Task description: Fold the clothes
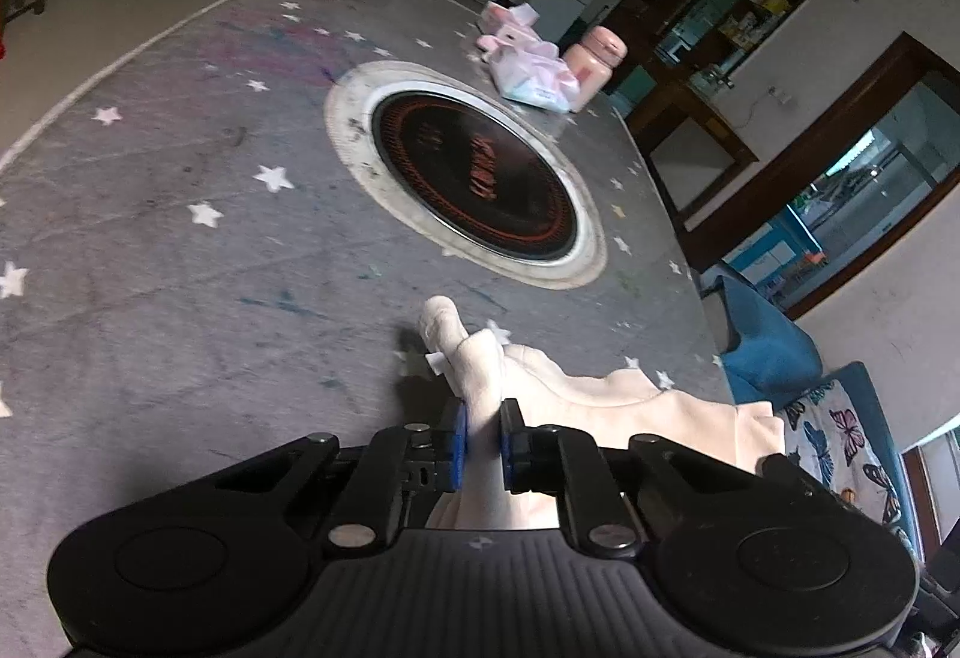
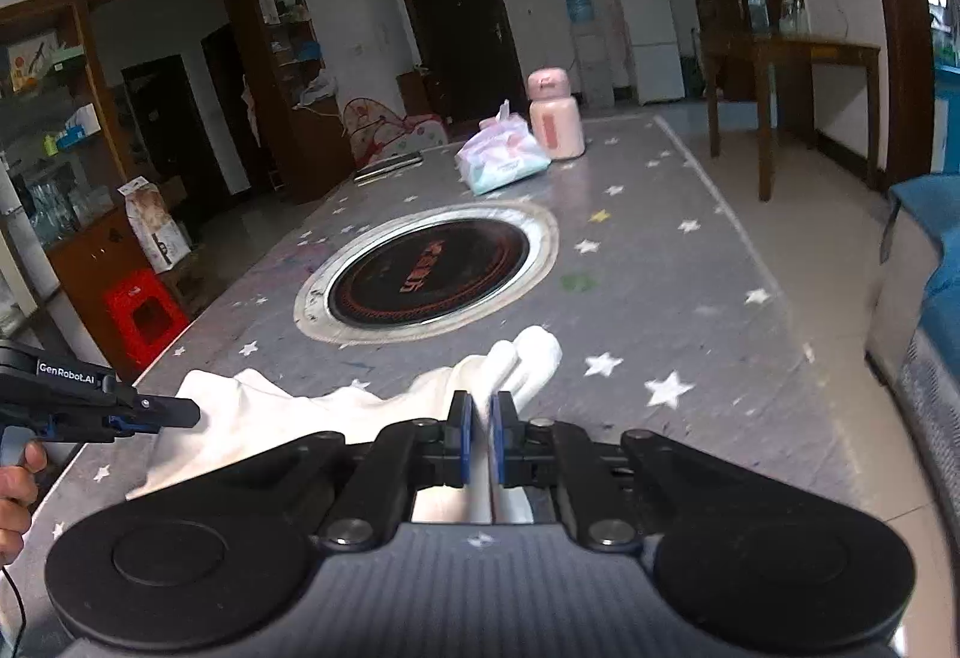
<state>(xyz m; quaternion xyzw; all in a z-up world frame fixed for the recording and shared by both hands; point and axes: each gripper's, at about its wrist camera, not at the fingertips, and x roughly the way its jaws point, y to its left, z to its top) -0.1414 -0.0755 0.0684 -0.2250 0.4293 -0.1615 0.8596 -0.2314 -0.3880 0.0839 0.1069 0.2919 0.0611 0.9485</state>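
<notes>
Left tool point(image 1: 480, 439) is clamped on a bunched fold of the cream garment point(image 1: 630, 412), w/ the cloth poking up past the blue pads point(image 1: 457, 442) toward frame centre; the rest of it spreads to the lower right of that view on the star-print worktop point(image 1: 180, 238). Right tool point(image 2: 480, 433) pinches another bunch of the same garment point(image 2: 282, 406), jaws nearly together w/ fabric between, a rolled end sticking out just beyond the tips (centre of frame). Cloth trails to lower left there, where the left tool point(image 2: 150, 414) & a hand point(image 2: 15, 490) show. Round inset hob point(image 2: 429, 271) sits mid-worktop, well beyond the garment.
</notes>
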